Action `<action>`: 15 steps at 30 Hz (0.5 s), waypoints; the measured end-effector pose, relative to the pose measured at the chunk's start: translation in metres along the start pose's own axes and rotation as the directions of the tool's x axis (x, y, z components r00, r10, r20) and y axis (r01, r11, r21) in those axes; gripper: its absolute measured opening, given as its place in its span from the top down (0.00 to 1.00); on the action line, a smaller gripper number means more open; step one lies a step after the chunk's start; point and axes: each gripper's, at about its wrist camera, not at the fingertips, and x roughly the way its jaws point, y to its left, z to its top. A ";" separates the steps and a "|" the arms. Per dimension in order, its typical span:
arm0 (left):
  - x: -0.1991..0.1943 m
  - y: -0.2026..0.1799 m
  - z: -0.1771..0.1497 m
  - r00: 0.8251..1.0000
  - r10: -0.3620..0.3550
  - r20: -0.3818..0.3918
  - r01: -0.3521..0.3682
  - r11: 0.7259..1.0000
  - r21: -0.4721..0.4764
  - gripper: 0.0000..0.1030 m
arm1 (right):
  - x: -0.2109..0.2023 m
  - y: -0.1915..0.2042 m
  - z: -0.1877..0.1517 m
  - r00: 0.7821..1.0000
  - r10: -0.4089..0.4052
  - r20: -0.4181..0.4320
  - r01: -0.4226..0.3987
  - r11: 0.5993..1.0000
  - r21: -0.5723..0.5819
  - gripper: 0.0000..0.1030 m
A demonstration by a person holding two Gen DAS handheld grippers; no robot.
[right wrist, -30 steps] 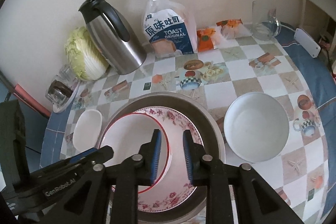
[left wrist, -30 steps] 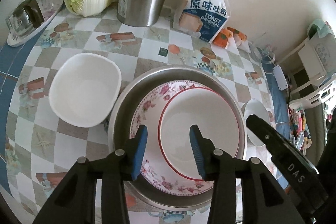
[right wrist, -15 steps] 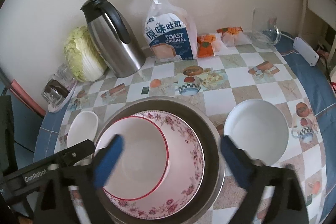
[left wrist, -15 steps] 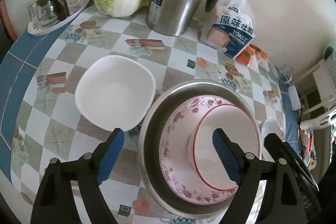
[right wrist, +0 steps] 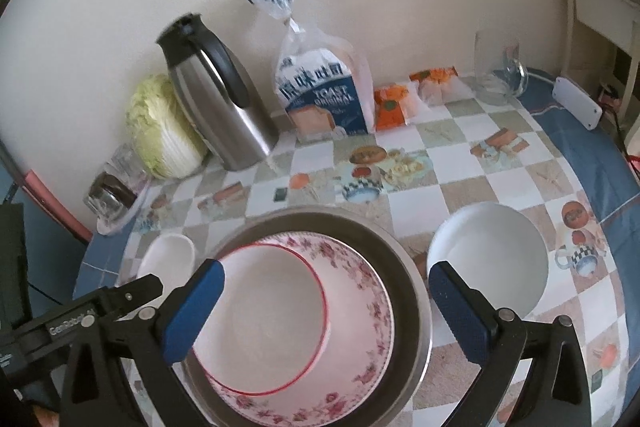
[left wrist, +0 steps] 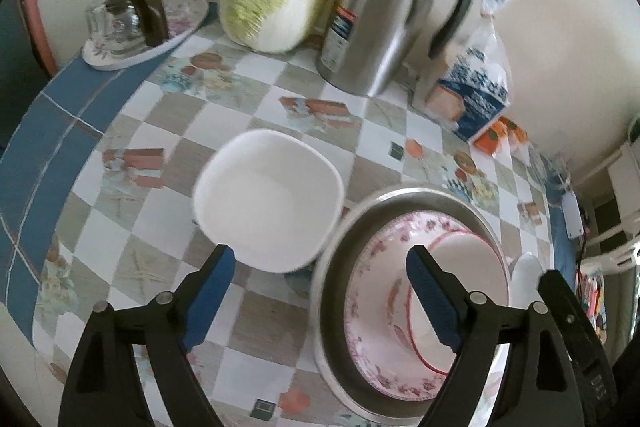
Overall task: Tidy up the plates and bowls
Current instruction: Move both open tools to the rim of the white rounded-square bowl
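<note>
My left gripper point(left wrist: 320, 291) was opening wide over the tabletop point(left wrist: 132, 131), empty, with the square white bowl point(left wrist: 268, 203) ahead. My right gripper point(right wrist: 326, 291) gaped empty above the red-rimmed bowl point(right wrist: 264, 311), nested in the flowered plate point(right wrist: 360, 291) inside the steel basin point(right wrist: 408, 275). A round white bowl point(right wrist: 488, 259) sat just beside; flask point(right wrist: 220, 99), cabbage point(right wrist: 160, 131) and bread point(right wrist: 320, 95) lined the wall.

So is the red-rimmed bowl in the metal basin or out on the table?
In. The red-rimmed bowl sits inside the floral plate, which lies in the metal basin.
</note>
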 end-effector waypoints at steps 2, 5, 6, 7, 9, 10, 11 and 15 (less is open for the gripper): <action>-0.005 0.009 0.003 1.000 0.016 0.020 -0.016 1.000 -0.013 0.08 | -0.002 0.006 0.000 1.000 0.014 0.007 -0.014 1.000 -0.008 0.00; -0.010 0.024 0.007 0.998 0.041 0.039 -0.040 0.998 -0.041 0.08 | -0.001 0.019 -0.001 0.998 0.055 0.003 -0.055 0.998 -0.019 0.00; -0.011 0.028 0.008 0.998 0.046 0.042 -0.044 0.998 -0.050 0.08 | -0.001 0.023 -0.002 0.998 0.064 0.001 -0.064 0.998 -0.023 0.00; -0.012 0.034 0.009 0.998 0.052 0.047 -0.049 0.997 -0.063 0.08 | -0.001 0.027 -0.003 0.997 0.074 0.000 -0.074 0.997 -0.026 0.00; -0.015 0.047 0.012 0.996 0.072 0.056 -0.067 0.994 -0.092 0.08 | 0.001 0.037 -0.006 0.994 0.110 -0.009 -0.111 0.993 -0.032 0.00; -0.016 0.052 0.013 0.995 0.080 0.061 -0.074 0.992 -0.106 0.08 | 0.002 0.040 -0.007 0.993 0.117 -0.012 -0.118 0.992 -0.036 0.00; -0.017 0.057 0.014 0.994 0.087 0.065 -0.078 0.989 -0.122 0.08 | 0.004 0.045 -0.009 0.992 0.122 -0.018 -0.123 0.991 -0.046 0.00; -0.023 0.083 0.018 0.991 0.098 0.091 -0.079 0.978 -0.192 0.08 | 0.011 0.065 -0.016 0.992 0.117 -0.040 -0.120 0.989 -0.084 0.00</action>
